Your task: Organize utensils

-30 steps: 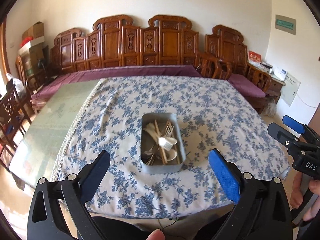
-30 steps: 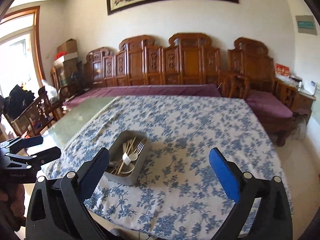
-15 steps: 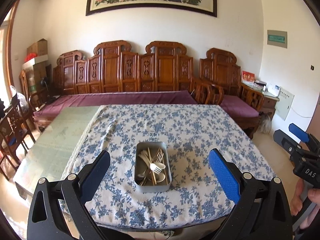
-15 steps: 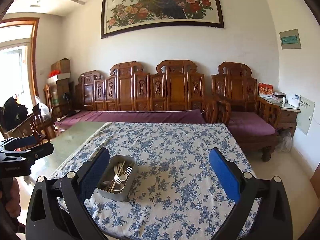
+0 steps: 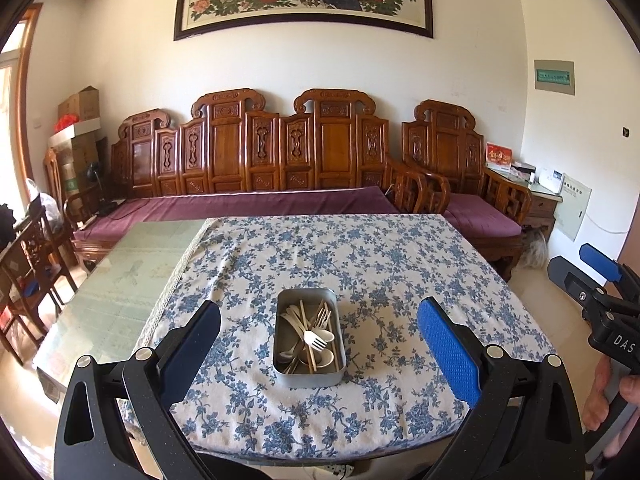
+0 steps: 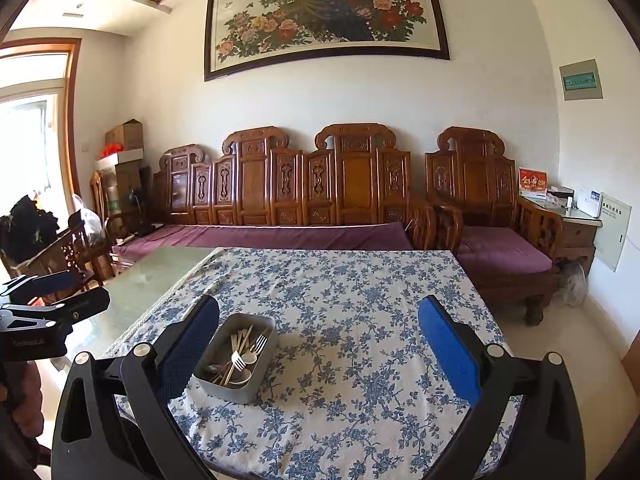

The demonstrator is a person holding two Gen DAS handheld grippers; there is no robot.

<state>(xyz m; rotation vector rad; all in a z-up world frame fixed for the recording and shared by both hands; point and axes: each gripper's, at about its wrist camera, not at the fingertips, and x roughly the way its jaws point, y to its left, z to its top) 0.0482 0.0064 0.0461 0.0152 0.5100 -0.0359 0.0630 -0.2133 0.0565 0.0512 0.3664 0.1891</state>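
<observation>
Grey rectangular metal tin (image 5: 309,336) holding a jumble of white plastic forks, spoons and wooden chopsticks (image 5: 310,338), resting on the blue-floral tablecloth (image 5: 360,264) near its front edge. Left gripper (image 5: 318,350), fingers spread wide and empty, faces the tin head-on, aligned with its long axis. Right gripper (image 6: 318,350), likewise spread and empty, has the tin ahead-left, so the left appears better placed to reach in

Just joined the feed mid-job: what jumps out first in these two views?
A metal tin full of forks, spoons and chopsticks sits near the front edge of the blue-flowered tablecloth. Both grippers, left and right, hang open and empty short of it. Behind stand a carved wooden bench and a big peacock painting.
</observation>
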